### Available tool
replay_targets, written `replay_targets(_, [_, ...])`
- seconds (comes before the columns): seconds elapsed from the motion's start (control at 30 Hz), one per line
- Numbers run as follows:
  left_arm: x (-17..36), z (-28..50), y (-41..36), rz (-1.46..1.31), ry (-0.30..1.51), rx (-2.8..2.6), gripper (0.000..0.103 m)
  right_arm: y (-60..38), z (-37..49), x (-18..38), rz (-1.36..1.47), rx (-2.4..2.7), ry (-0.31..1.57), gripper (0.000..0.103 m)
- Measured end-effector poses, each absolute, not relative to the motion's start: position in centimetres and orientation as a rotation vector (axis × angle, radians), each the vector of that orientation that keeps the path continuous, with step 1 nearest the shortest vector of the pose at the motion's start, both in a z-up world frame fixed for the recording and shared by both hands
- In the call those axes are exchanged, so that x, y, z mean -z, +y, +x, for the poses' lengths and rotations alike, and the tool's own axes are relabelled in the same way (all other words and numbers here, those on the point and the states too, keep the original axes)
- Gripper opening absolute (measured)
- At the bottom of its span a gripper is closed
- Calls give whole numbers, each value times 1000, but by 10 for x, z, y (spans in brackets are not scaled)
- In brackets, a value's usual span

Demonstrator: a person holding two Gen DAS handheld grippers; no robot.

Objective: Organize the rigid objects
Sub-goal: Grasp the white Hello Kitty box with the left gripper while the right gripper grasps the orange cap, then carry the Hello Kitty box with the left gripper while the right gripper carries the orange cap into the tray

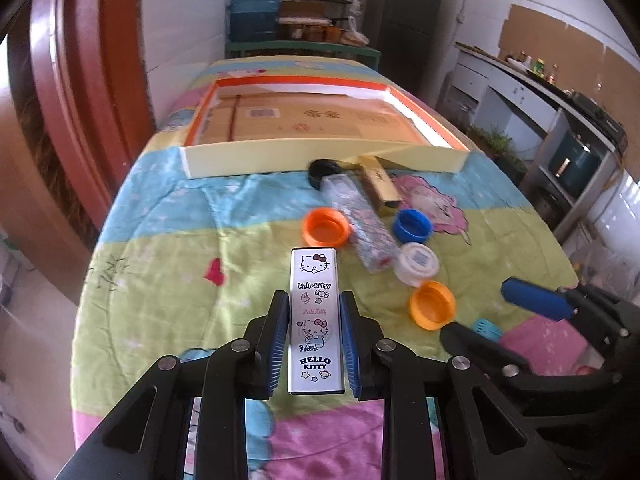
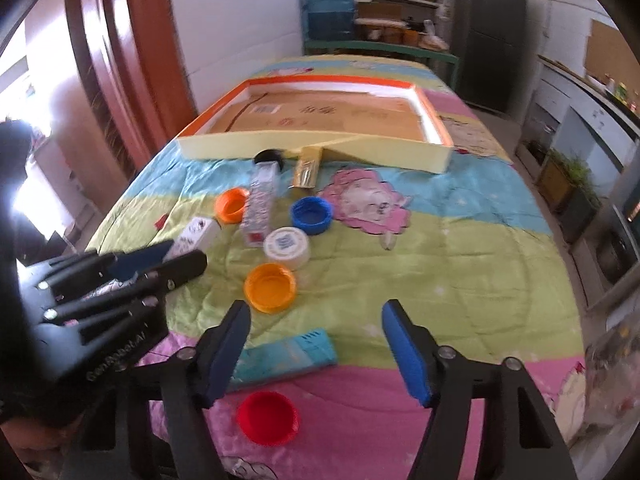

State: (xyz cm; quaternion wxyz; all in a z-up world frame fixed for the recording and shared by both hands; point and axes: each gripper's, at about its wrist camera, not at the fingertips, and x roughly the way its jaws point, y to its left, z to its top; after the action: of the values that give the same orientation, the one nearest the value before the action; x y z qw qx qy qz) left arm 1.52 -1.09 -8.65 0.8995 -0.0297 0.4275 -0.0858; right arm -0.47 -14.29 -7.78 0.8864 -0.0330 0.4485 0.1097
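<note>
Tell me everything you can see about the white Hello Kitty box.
The Hello Kitty box is a long, narrow white box, glossy as it looks, printed with cartoon cats and "Hello Kitty" lettering along its top face. It lies flat on the quilt, its length pointing away from the camera, closed. The left tool straddles its near half, blue pads against its long sides. The orange cap lies just beyond its far end, apart from it.

A white Hello Kitty box [image 1: 316,320] carries cartoon prints. The caps are two orange [image 1: 326,227] [image 1: 432,304], one blue [image 1: 412,226], one white [image 1: 416,262] and one red [image 2: 268,418]. A teal box [image 2: 288,354] lies on the quilt [image 1: 160,280], banded pastel blue, green and pink. The tray [image 1: 320,158] is cream with orange edges.
</note>
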Motion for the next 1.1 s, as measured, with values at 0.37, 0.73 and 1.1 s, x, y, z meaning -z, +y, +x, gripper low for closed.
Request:
replay_targets(0.37, [84,23,13,-90,877,118,26,-121,11,91,-136,-247,955,57])
replay_targets(0.73, [74,30,14,-104,862,129,26,-139,13,71,-68,-239,912,31])
replay_targets(1.1, [41,64,16,-97,805,137,26,-163,46,34,-65,-225,827,31])
